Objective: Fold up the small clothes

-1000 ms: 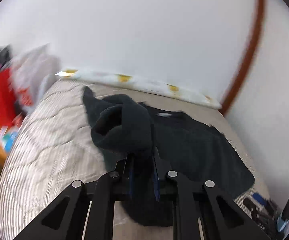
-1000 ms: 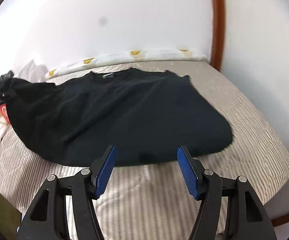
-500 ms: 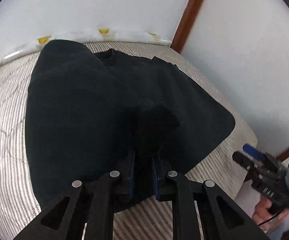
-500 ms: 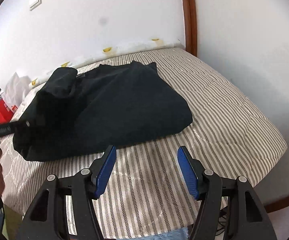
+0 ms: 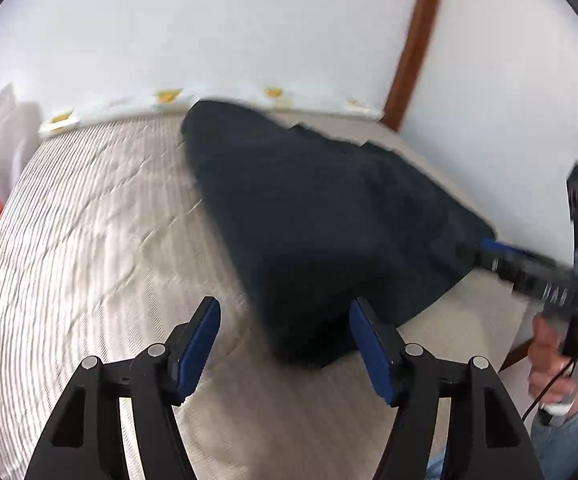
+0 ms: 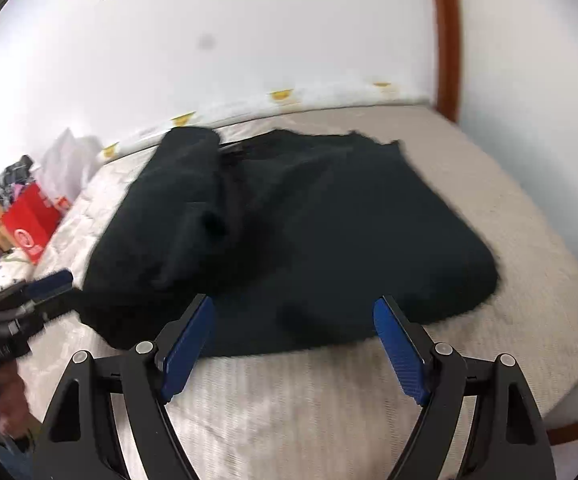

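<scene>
Black garment lies on the bed, its near edge between the left hand-held gripper pads (jaws opening, unpressed).

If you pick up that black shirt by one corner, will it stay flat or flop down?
It would probably flop: the black shirt already lies in soft folds, with one side draped over itself. It likely drags rather than slides on the striped bed cover. It looks thick, maybe slightly heavy.

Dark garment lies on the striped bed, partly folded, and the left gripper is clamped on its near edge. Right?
Not quite. The left gripper is not clamped: the left wrist view shows its jaws opening, apart from the garment. The garment does lie partly folded on the bed.
</scene>
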`<state>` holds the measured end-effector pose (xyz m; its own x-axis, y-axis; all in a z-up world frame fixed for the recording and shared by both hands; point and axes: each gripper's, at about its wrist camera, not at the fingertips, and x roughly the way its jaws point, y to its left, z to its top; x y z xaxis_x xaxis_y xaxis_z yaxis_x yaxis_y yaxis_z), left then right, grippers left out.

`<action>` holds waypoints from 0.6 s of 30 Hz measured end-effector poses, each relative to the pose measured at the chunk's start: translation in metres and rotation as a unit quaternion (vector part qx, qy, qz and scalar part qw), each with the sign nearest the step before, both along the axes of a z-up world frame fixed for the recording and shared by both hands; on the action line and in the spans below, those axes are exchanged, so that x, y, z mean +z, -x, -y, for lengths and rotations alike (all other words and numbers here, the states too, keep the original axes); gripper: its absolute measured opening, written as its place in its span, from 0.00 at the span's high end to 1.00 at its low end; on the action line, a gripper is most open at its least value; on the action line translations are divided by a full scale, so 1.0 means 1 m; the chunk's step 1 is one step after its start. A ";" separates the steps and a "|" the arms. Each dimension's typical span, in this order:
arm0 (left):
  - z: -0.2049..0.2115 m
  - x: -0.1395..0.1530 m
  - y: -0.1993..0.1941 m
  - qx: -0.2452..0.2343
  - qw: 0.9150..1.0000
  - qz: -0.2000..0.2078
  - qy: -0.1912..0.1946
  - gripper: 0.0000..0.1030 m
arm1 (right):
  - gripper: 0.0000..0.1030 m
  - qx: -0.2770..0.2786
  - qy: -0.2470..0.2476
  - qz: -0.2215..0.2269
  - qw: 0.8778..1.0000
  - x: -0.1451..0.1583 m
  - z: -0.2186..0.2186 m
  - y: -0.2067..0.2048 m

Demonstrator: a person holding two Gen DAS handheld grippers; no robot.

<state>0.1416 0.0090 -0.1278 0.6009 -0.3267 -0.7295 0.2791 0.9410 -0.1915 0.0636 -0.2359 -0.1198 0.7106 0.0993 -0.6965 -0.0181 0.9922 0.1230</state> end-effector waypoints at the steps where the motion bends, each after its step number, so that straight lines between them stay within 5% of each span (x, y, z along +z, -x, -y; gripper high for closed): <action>1: -0.007 -0.007 0.002 0.004 1.000 -0.012 0.002 0.37 | 0.20 0.007 -0.016 -0.005 1.000 -0.003 -0.008 -0.008; 10: -0.007 -0.037 0.005 -0.007 0.999 -0.034 0.010 0.36 | 0.21 0.002 -0.158 -0.031 0.987 -0.034 -0.018 -0.069; 12: -0.004 -0.039 -0.002 -0.002 0.999 -0.040 0.015 0.36 | 0.32 0.000 -0.159 -0.034 0.987 -0.037 -0.023 -0.082; 14: -0.001 -0.040 -0.007 0.008 0.999 -0.041 0.019 0.36 | 0.59 0.007 -0.144 -0.045 0.989 -0.038 -0.030 -0.095; 18: 0.016 -0.039 -0.016 0.013 0.999 -0.042 0.016 0.36 | 0.82 0.033 -0.112 -0.019 0.993 -0.022 -0.032 -0.096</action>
